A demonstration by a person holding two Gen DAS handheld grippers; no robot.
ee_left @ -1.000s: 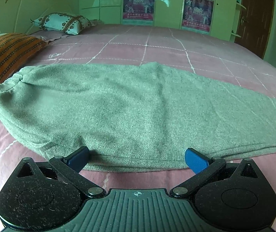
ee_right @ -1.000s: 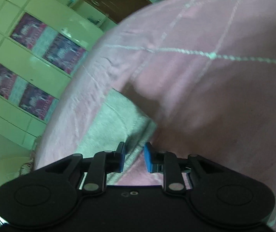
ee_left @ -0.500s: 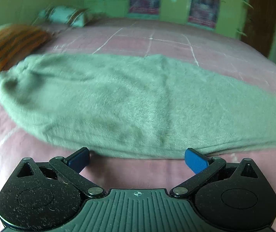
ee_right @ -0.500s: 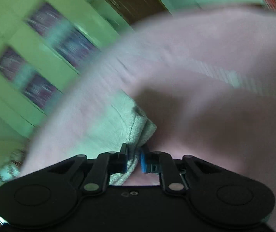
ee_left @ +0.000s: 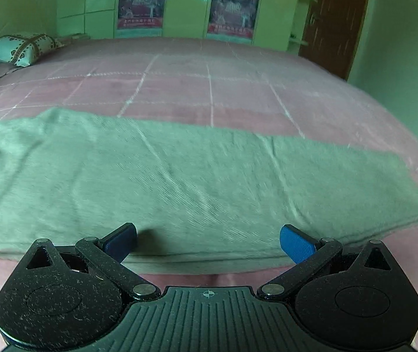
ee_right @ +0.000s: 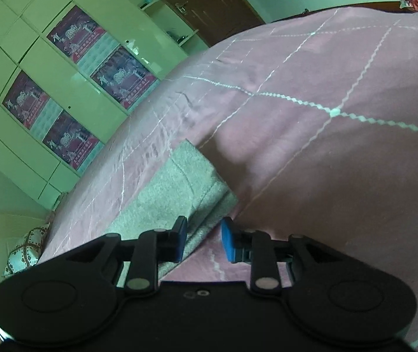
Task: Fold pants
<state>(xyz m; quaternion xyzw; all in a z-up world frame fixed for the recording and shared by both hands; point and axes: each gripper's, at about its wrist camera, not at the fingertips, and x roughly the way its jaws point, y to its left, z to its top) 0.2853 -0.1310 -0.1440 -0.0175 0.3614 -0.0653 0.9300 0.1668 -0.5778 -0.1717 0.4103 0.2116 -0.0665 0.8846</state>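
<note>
Nearest in the left wrist view, the left gripper (ee_left: 208, 242) has its jaws spread wide with nothing between them, its blue pads (ee_left: 295, 243) just above the near long edge of the pants (ee_left: 185, 176). The pants, a grey-green knit pair, lie flat across the bed (ee_left: 209, 88) in one long band, apparently with one leg already laid over the other, so the lengthwise fold looks done. The band runs from beyond the left edge of the view to its hem end at the right, where a bit of blue, probably the other gripper, shows just beside the corner.

In the right wrist view, the right gripper (ee_right: 203, 239) sits at that hem end of the pants (ee_right: 176, 187). Its jaws have just been opening. The layered hem corner lies between them, close against the left pad, but the right pad (ee_right: 227, 242) stands clear of the cloth, so the jaws are parted around it, not pinching it.

What seems left is the crosswise folding: bringing the hem end toward the waist, perhaps twice, to make a compact stack. With neither gripper gripping, that fold looks not yet begun.

Beyond the pants, the pink quilted bed stretches away bare, a patterned pillow (ee_left: 18, 48) at its far left, and farther off a wardrobe (ee_left: 179, 3) with posters and a brown door (ee_left: 335, 20).
</note>
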